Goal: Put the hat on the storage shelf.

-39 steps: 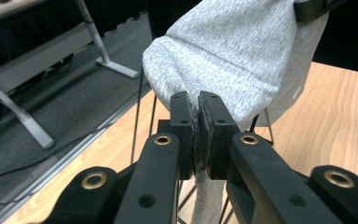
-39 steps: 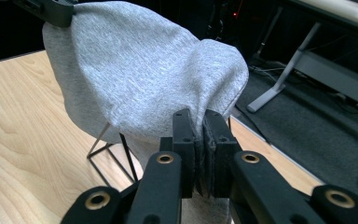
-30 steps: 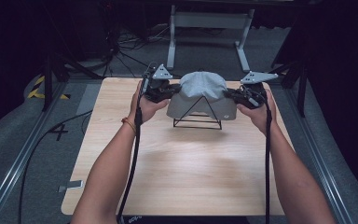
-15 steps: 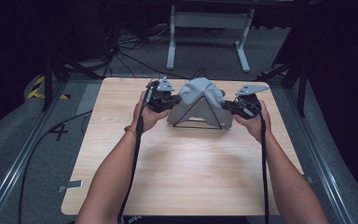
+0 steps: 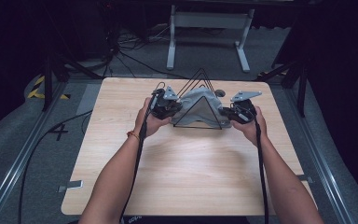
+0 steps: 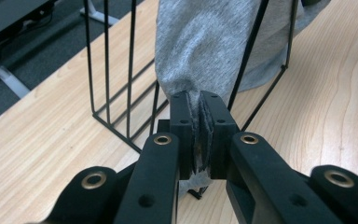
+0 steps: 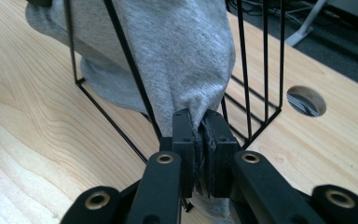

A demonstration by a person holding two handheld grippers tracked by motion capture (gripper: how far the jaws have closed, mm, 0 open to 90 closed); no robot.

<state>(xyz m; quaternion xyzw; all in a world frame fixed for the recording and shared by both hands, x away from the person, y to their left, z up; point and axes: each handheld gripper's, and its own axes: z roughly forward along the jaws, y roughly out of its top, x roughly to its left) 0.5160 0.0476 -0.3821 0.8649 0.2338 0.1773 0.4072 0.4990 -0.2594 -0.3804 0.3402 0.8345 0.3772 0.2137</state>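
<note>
Across the far middle of the bench (image 5: 177, 177), grey cloth (image 5: 193, 103) drapes over the black wire rack (image 5: 200, 100), long axis left-right; left hand-held gripper (image 6: 200, 121) clamped on its left end; right hand-held gripper (image 7: 200, 135) clamped on its right end; both equally near.

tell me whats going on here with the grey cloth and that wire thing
A person holds a grey cloth stretched between two tongs, draped over a black wire rack on the wooden table. The left tongs and right tongs are each shut on an end of the cloth, low beside the rack.
</note>
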